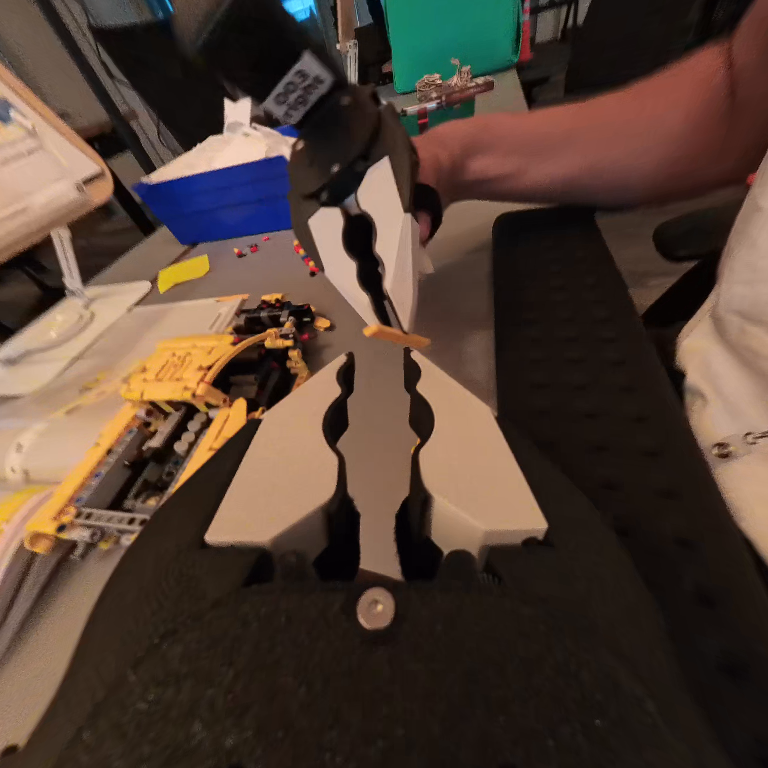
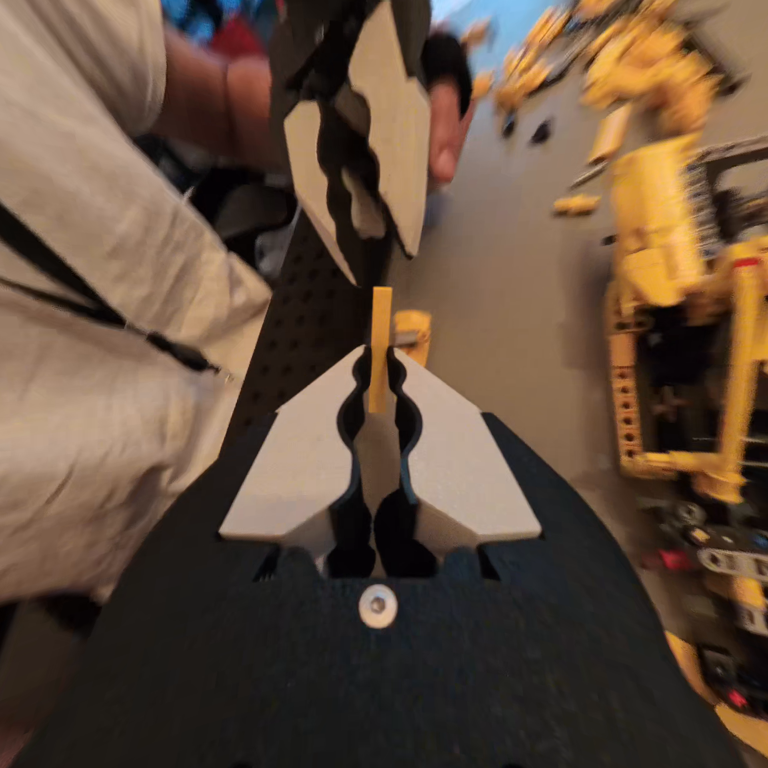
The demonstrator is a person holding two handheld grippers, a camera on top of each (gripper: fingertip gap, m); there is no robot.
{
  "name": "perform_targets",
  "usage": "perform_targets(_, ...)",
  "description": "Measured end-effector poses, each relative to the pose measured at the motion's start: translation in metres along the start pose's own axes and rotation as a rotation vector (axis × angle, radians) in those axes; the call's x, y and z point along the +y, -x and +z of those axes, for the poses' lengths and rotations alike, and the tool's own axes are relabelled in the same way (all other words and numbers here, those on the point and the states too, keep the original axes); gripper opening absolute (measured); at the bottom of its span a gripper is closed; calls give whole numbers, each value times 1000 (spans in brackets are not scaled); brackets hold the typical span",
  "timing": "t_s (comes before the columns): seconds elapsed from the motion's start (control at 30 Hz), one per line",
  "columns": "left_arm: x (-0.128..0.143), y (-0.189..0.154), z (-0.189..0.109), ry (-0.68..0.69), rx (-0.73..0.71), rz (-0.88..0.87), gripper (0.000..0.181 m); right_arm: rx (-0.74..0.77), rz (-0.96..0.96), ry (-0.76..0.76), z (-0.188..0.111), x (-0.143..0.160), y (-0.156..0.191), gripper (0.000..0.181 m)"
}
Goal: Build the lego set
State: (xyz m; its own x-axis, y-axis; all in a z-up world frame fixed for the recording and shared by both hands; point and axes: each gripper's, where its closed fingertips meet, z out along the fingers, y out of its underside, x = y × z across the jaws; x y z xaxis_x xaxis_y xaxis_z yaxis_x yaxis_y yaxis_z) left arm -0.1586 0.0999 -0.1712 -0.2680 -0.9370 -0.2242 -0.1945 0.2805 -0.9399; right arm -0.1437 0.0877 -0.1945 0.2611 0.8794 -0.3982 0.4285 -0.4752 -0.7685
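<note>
My right gripper (image 2: pixel 379 349) is shut on a thin flat yellow lego piece (image 2: pixel 381 332) that sticks out past its tips. In the left wrist view the right gripper (image 1: pixel 395 326) points down from above and holds the yellow piece (image 1: pixel 397 336) crosswise, just beyond my left gripper (image 1: pixel 379 354). The left gripper is open and empty, with its tips close under the piece. It shows from the right wrist view (image 2: pixel 382 268), jaws apart, just above the piece's end. The part-built yellow and black lego vehicle (image 1: pixel 178 374) lies on the table to the left; it is blurred in the right wrist view (image 2: pixel 665 257).
A blue bin (image 1: pixel 220 199) with white bags stands at the back. Small loose pieces (image 1: pixel 305 255) and a yellow sheet (image 1: pixel 183 272) lie before it. A black perforated panel (image 1: pixel 582 374) lies on the right. A white stand base (image 1: pixel 70 324) is on the left. The person's forearm (image 1: pixel 582 145) crosses the top right.
</note>
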Motion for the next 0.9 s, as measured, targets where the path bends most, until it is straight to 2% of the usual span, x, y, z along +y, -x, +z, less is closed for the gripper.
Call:
perform_targets(0.13, 4, 16, -9, -17, 70, -246, 26, 243, 26, -339, -24, -28, -33, 6)
perform_targets(0.2, 5, 20, -12, -29, 102, -329, 26, 277, 37, -486, -36, -36, -33, 6)
perform_targets(0.23, 8, 22, -13, -25, 108, -348, 26, 302, 40, -500, -38, -34, -35, 6)
perform_targets(0.43, 29, 20, -11, 63, 153, -379, 29, 349, -22, -471, -37, -28, -34, 6)
perform_targets(0.5, 37, 14, -10, 106, 185, -385, 32, 424, -82, -450, -41, -28, -38, 6)
perform_targets(0.63, 56, 8, -12, 214, 244, -349, 37, 640, -318, -355, -50, -24, -36, 6)
perform_targets(0.7, 65, 9, -14, 280, 284, -299, 45, 714, -391, -303, -50, -19, -35, 6)
perform_targets(0.8, 73, 4, -14, 369, 386, -210, 52, 798, -427, -159, -42, 3, -45, 6)
perform_targets(0.9, 81, -1, -6, 447, 465, -178, 53, 809, -435, -104, -36, 11, -49, 6)
